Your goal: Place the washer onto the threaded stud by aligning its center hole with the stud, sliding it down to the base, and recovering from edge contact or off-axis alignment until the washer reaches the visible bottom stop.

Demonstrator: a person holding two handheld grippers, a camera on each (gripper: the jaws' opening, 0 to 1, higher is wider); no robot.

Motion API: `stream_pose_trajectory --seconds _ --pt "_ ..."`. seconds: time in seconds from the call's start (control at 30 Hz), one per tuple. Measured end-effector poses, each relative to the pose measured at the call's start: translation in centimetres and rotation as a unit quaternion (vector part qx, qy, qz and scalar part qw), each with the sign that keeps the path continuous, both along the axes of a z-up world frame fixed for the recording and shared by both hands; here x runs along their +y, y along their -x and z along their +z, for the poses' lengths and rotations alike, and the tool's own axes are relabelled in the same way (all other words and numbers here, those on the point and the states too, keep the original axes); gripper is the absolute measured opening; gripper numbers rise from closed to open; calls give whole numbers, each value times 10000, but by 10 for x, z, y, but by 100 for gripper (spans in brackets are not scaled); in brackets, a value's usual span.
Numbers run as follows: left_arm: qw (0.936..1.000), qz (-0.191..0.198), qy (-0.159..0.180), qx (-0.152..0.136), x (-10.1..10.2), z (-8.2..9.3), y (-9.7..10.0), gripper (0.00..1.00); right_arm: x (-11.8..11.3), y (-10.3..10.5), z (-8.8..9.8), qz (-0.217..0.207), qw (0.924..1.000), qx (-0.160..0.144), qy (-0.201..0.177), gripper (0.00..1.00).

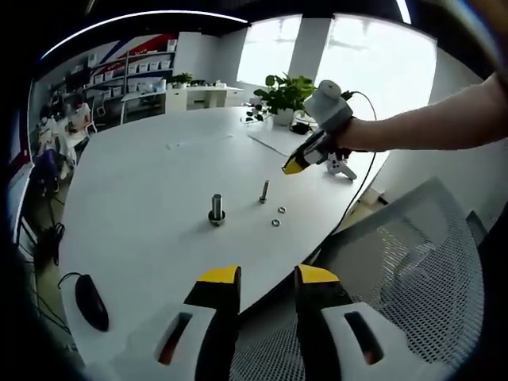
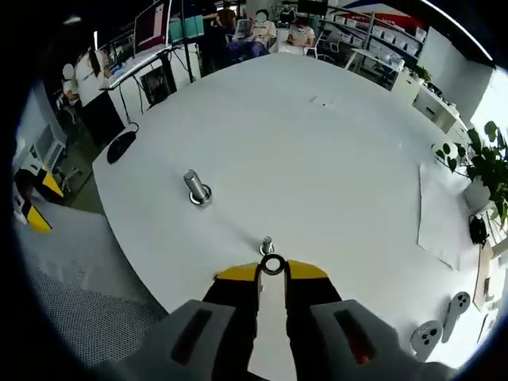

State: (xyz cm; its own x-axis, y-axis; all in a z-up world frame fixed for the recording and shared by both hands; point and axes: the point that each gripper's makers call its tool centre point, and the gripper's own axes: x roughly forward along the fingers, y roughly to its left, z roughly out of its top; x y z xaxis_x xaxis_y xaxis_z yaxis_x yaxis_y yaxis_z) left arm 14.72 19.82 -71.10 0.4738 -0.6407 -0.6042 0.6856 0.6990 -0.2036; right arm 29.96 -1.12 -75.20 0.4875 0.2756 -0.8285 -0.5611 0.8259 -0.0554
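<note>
This is an open-plan office. A large white oval meeting table (image 1: 151, 214) stands with a mesh office chair (image 1: 413, 270) drawn up to it; shelves of storage boxes (image 1: 143, 67) line the far wall, and potted plants (image 1: 282, 95) sit by bright windows. People (image 2: 274, 32) work at desks with monitors (image 2: 151, 28) (a computer mouse (image 1: 91, 302) lies on the table).

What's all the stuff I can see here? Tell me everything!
Table: one, white, round, under everything.
Big stud: one, silver, upright, mid-table.
Small stud: one, silver, upright, near the big stud.
Washers: two on the table by the small stud; one ring at the right gripper's tips.
Mouse: one, black, table edge.
Plant: one, green, far side.
Chair: one, grey mesh.
Left gripper: yellow tips, open.
Right gripper: yellow tips, pinching the ring.
</note>
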Motion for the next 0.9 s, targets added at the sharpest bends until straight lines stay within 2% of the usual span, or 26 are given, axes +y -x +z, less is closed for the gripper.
stream_pose_trajectory --seconds 0.17,0.43,0.67,0.77,0.9 --pt "10000 -1 -16 -2 1 0 1 25 13 -12 27 241 9991 -337 -40 13" --pt "10000 44 -13 -3 2 1 -1 24 29 -24 46 585 9973 -451 48 13" --pt "9999 109 -13 -4 4 1 -1 24 34 -21 37 825 9957 -369 226 13" --pt "9999 119 -21 2 4 1 -1 24 29 -18 22 979 9937 -254 487 13" --pt "9999 127 -52 19 4 0 -2 24 23 -12 0 1001 9935 14 538 13"
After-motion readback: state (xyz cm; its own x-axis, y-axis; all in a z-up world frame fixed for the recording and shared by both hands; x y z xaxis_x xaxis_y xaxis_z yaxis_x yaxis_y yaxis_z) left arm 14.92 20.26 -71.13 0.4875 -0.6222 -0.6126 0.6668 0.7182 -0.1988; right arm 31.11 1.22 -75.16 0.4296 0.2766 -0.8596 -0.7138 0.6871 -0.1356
